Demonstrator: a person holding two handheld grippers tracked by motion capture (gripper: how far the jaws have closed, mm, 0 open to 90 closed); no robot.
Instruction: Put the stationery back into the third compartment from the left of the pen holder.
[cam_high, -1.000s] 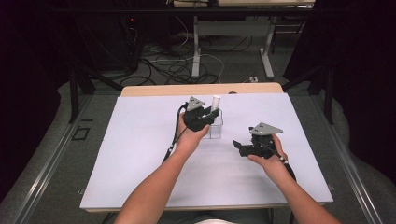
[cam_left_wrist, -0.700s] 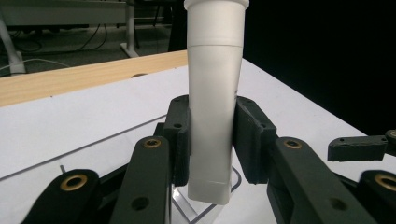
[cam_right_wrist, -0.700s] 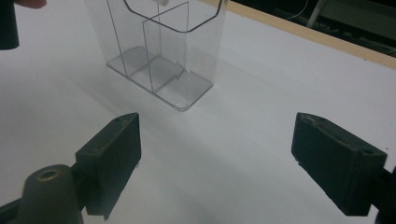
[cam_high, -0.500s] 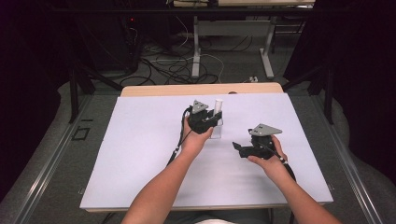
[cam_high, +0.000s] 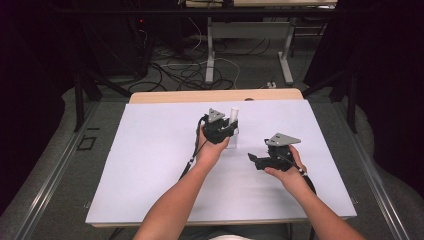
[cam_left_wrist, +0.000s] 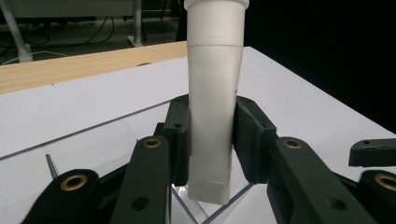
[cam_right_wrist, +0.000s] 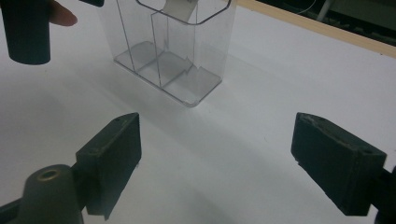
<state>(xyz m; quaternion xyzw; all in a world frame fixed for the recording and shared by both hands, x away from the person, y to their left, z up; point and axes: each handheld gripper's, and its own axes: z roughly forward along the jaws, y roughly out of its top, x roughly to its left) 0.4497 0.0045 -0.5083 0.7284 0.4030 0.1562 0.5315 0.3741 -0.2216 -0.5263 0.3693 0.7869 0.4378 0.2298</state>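
Observation:
A white tube (cam_high: 233, 115) stands upright with my left gripper (cam_high: 230, 131) shut on it. In the left gripper view both pads (cam_left_wrist: 180, 140) press on the sides of the tube (cam_left_wrist: 215, 93). Its lower end (cam_right_wrist: 180, 7) sits at the open top of a clear divided container (cam_right_wrist: 187, 51), which stands on the white table just under the left gripper (cam_high: 231, 144). My right gripper (cam_high: 253, 160) hovers to the right of the container. Its jaws are open and nothing is between them (cam_right_wrist: 217, 154).
The white table top (cam_high: 150, 165) has free room on the left and at the front. A wooden strip (cam_high: 175, 96) runs along its far edge. Table legs and cables lie on the dark floor beyond it.
My left gripper, with the tube in it, has shifted slightly to the right and down over the clear container. The right gripper has stayed put.

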